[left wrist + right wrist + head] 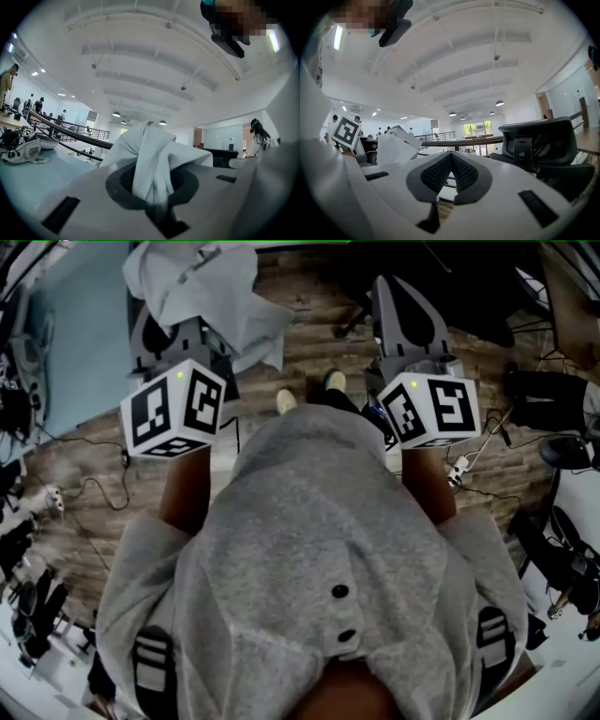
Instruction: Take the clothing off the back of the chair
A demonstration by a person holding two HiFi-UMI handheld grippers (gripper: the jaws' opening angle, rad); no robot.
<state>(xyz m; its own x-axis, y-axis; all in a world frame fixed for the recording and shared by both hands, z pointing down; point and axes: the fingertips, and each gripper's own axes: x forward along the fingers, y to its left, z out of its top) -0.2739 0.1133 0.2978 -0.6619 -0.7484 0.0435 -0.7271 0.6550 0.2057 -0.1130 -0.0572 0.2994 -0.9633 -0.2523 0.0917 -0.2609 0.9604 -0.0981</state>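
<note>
The left gripper (152, 187) had its jaws clamped on a bunched fold of the thin white fabric garment (151, 140), which rose between the pads and spilled loosely beyond the tips. It looked light, soft and limp, so it would likely sag and slip unless pinched by a thick gathered fold, as here. The right gripper (451, 158) had its jaws closed tip to tip on nothing. A black mesh-backed office chair (543, 143) stood beyond them to their right.
</note>
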